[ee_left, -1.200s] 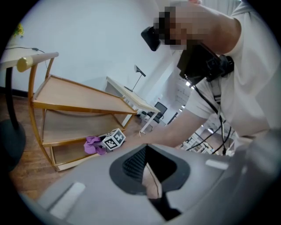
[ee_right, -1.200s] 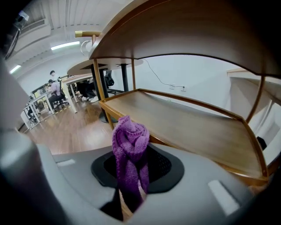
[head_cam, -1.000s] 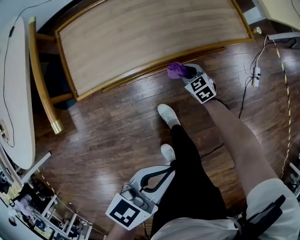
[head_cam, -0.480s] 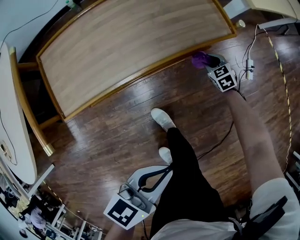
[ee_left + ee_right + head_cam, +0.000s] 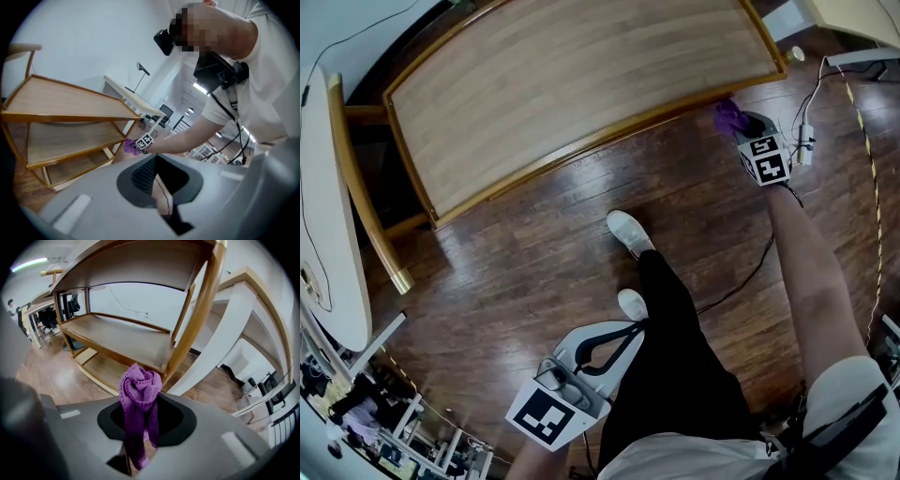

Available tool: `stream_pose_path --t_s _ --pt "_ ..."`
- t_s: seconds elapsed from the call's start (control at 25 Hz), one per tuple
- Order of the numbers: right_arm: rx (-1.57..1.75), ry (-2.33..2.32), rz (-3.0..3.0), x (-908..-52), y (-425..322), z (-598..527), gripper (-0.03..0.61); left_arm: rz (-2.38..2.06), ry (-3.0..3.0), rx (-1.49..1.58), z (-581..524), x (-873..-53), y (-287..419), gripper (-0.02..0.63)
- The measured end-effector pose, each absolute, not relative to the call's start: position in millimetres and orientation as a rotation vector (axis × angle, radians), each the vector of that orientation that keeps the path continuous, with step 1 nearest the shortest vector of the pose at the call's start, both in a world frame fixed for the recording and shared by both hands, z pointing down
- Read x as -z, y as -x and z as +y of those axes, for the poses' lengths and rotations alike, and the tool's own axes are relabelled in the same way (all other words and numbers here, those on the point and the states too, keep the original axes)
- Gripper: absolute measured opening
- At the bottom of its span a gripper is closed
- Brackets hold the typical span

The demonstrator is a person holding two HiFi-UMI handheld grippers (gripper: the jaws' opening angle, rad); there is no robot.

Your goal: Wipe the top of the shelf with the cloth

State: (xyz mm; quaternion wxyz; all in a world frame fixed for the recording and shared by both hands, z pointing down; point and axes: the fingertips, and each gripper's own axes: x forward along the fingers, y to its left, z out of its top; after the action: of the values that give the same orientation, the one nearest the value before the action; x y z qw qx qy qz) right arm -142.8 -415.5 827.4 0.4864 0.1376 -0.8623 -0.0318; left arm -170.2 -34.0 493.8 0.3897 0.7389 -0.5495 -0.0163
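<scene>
The right gripper (image 5: 744, 124) has swung right to the shelf (image 5: 581, 75) corner, clamping the cloth (image 5: 728, 113); the left gripper (image 5: 602, 349) hangs closed, empty. Next I'd lift the cloth over the top and press it flat.

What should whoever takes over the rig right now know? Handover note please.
Left gripper: shut, empty, held low by the person's leg.
Right gripper: shut on the purple cloth, off the front right corner of the shelf, below its top.
Done: cloth in grip; it is not touching the top.
Left: lift cloth onto the top, wipe across it.
</scene>
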Motion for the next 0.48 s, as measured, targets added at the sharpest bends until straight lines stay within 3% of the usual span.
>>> stream_pose_path --t_s 0.16,0.48 --pt "0.004 -0.225 -2.172 -826.5 178.3 -328.8 0.094 -1.438 -1.855 0.078 -18.8 -487.3 173.1 0.017" --pt "-0.076 0.277 -2.343 -827.8 333.7 -84.3 0.095 -1.597 -1.722 0.144 39.1 -490.6 196.7 0.017"
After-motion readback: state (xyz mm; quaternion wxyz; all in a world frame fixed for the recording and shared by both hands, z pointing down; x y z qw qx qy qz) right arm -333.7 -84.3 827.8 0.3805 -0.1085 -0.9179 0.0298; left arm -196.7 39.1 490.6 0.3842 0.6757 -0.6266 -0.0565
